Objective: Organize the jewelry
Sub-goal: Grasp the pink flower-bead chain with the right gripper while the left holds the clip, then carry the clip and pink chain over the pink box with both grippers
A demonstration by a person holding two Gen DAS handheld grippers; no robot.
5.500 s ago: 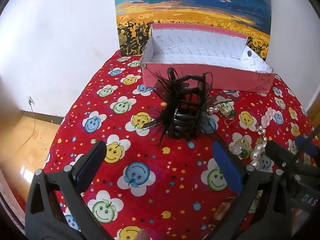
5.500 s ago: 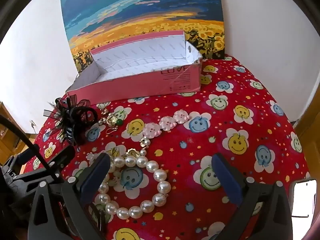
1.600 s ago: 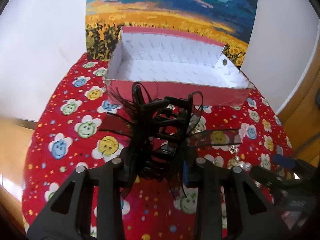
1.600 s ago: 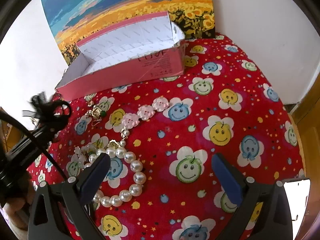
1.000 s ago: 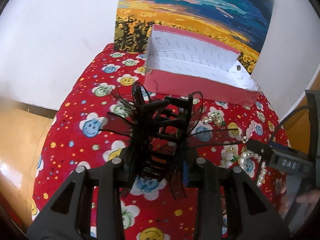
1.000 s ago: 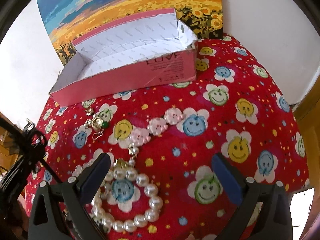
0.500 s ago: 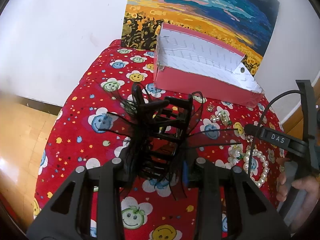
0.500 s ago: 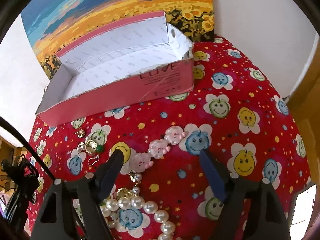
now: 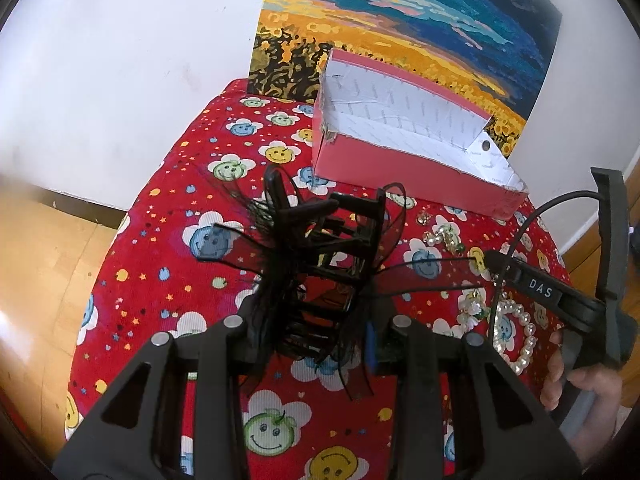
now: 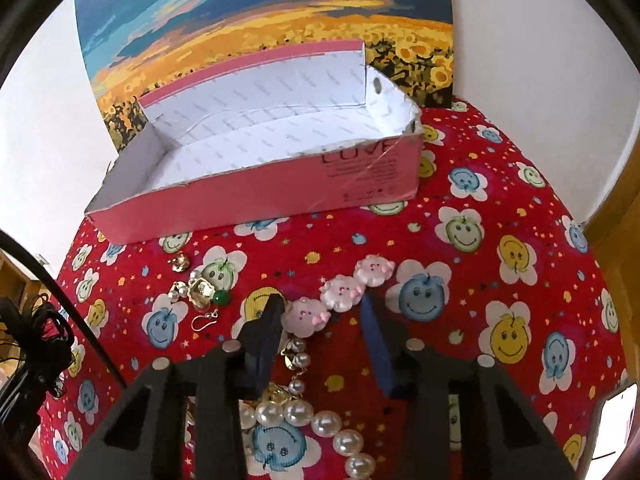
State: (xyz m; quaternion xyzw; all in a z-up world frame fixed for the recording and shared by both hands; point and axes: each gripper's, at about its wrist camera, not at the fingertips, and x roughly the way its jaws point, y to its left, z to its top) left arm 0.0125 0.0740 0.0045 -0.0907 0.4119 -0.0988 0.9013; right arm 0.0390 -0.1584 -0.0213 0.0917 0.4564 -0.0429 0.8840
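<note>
The left gripper (image 9: 316, 332) was seen clamped on a black feathered hair claw (image 9: 320, 256), which was held up above the red smiley-flower tablecloth (image 9: 168, 248). The right gripper (image 10: 320, 312) was found pointed down at the cloth with its jaws closing; a string of pink pig beads (image 10: 340, 292) lay between the fingertips, the left one just beside the lowest pig, but no firm pinch could be made out. Below the pigs, a chain of small pearls ran into a pearl bracelet (image 10: 320, 420) lying between the gripper's arms. A gold earring with a green bead (image 10: 204, 292) was seen to the left of the pigs, on the cloth.

Beyond these, an open pink box (image 10: 280, 192) with a white printed lining stood empty on the cloth. "LOVE" was read on its pink front wall, with smaller lines beneath too fine to read. A sunflower-field painting (image 10: 260, 12) was propped against the wall behind the box. In the left wrist view, "DAS" was read on a label on the right gripper's body, held by a hand (image 9: 584, 392).
</note>
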